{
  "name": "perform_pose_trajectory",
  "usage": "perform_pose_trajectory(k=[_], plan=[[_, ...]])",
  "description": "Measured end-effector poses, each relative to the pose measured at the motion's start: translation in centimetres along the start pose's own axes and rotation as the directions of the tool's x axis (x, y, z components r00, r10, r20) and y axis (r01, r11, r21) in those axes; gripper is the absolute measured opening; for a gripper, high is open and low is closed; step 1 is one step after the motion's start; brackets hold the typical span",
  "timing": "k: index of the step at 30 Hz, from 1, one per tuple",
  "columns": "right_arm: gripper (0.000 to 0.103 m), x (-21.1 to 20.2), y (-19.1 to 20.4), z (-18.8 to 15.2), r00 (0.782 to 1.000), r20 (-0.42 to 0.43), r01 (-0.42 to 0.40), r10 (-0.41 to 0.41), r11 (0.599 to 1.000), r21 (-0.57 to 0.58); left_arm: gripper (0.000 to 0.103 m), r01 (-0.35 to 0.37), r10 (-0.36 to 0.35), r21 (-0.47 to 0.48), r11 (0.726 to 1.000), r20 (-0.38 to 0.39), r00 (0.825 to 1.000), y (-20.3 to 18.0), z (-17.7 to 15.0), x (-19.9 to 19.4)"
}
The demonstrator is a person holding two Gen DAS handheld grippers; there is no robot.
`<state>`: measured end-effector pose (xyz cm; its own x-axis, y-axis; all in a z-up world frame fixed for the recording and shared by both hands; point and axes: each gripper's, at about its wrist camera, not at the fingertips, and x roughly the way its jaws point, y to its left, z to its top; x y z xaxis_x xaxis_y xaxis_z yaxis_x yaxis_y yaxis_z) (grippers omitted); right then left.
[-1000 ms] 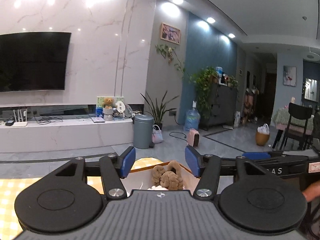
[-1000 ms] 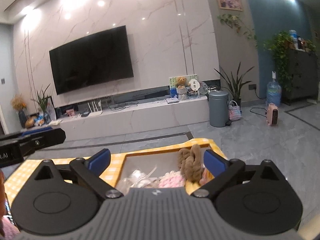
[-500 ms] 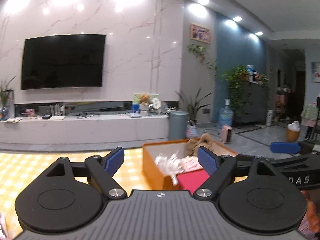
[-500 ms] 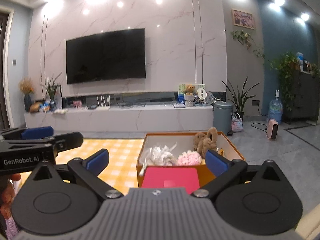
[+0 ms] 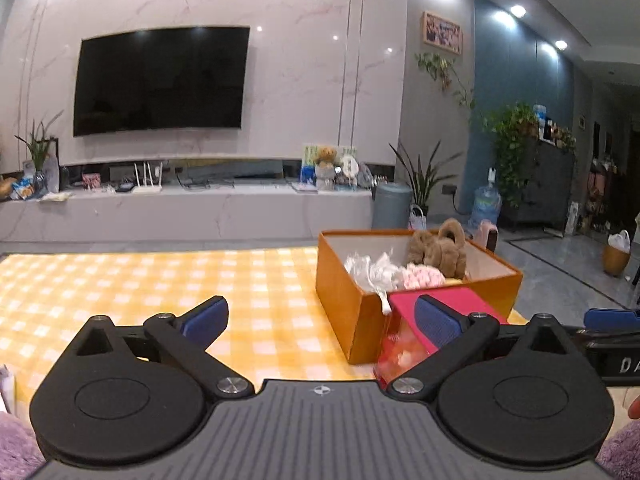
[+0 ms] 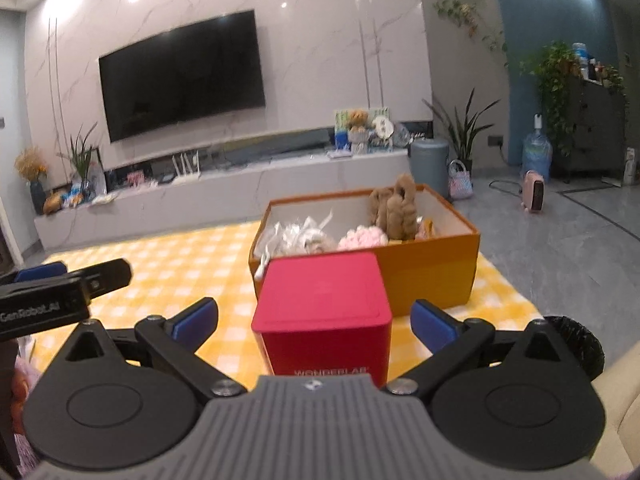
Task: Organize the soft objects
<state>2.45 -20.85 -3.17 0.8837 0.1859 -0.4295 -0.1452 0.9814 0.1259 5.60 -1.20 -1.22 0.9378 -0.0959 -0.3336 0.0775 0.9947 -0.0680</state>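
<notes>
Three soft things lie in the orange box: a brown plush toy upright toward its far right, a pink fluffy item near the middle, and a crinkled white bundle on the left; the box is open-topped and stands on the yellow checked cloth at the table's right end. Just in front of the box, on its near side, stands a red box (white lettering low on its near face, too blurred to read fully); from the left wrist view the same red box shows partly behind the right-hand finger. The right gripper has its jaws spread wide, one blue pad on either side of the red box and clear of it; nothing is gripped. The left gripper has just been opening and its jaws stand wide too, with only checked cloth between them. Beyond the table, a black television hangs on the marble wall above a long pale console; a grey bin stands to the right of it.
</notes>
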Motion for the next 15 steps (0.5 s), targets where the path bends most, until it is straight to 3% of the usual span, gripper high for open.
perform_pose_trajectory(k=[5,15], plan=[[0.100,1.4,-0.6,-0.6,0.999,-0.048,-0.007,0.008,1.000,0.014,0.103,0.011,-0.011,-0.004,1.000,-0.032,0.999,-0.2,-1.3,0.6],[0.100,2.8,-3.3,-1.6,0.998,-0.052,0.047,-0.043,0.996,0.077,0.103,0.048,-0.043,0.042,0.998,-0.111,0.993,-3.3,-2.9,1.8]])
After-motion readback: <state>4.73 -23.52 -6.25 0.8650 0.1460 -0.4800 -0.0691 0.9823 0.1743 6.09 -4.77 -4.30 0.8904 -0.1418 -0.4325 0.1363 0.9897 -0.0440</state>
